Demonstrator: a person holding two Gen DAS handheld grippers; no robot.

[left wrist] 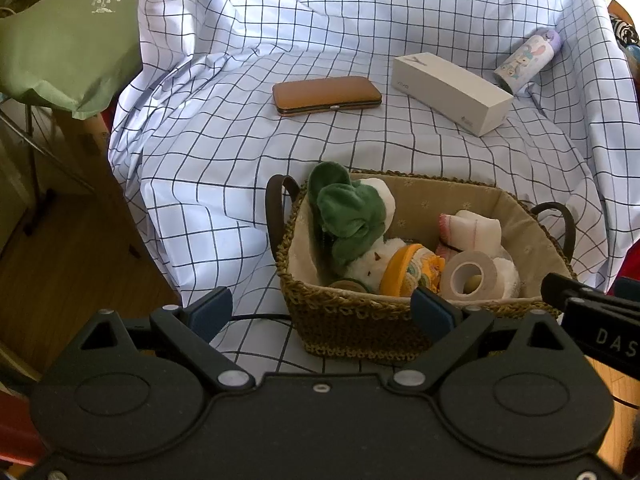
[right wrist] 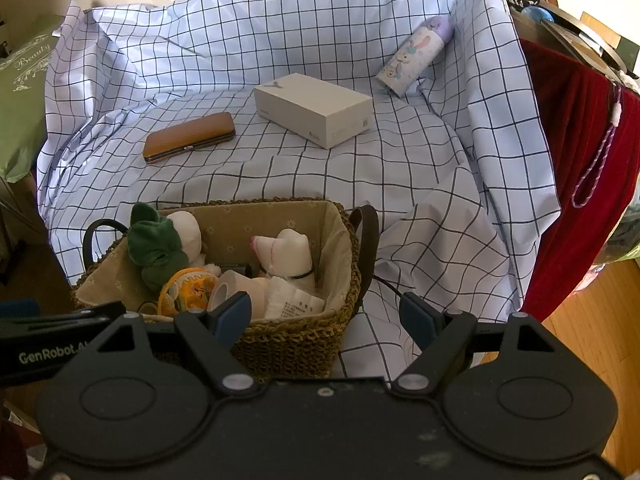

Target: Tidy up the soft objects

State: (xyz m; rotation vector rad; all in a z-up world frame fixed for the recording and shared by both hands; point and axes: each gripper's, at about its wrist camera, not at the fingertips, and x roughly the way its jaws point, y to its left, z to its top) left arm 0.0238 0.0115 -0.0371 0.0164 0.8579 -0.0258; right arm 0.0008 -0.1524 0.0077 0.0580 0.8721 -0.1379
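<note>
Cloth [left wrist: 224, 128] with a dark check pattern covers the whole work surface, rumpled at the back. At far left in the left wrist view sits a green bag [left wrist: 68, 44] with pale lettering. On the cloth, from left to right, lie a brown case [left wrist: 326, 96] with a metal clasp, a white box [left wrist: 452, 90] and a cartoon-printed bottle [left wrist: 528, 60] on its side, all well apart from each other and behind the basket. The woven basket [left wrist: 360, 320], lined with beige fabric and fitted with dark handles, stands near the front edge. Inside it, a green and white plush toy [left wrist: 352, 216] leans at the left end, a round yellow item [left wrist: 408, 270] lies beside it, a roll of tape [left wrist: 472, 274] next, and a small white soft toy [left wrist: 476, 228] behind that. Both pairs of tongs are spread apart and hold nothing: the left gripper [left wrist: 324, 312] hangs over the basket's near left corner, the right gripper [right wrist: 326, 314] over its near right corner. A dark red cloth [right wrist: 576, 168] hangs at far right
</note>
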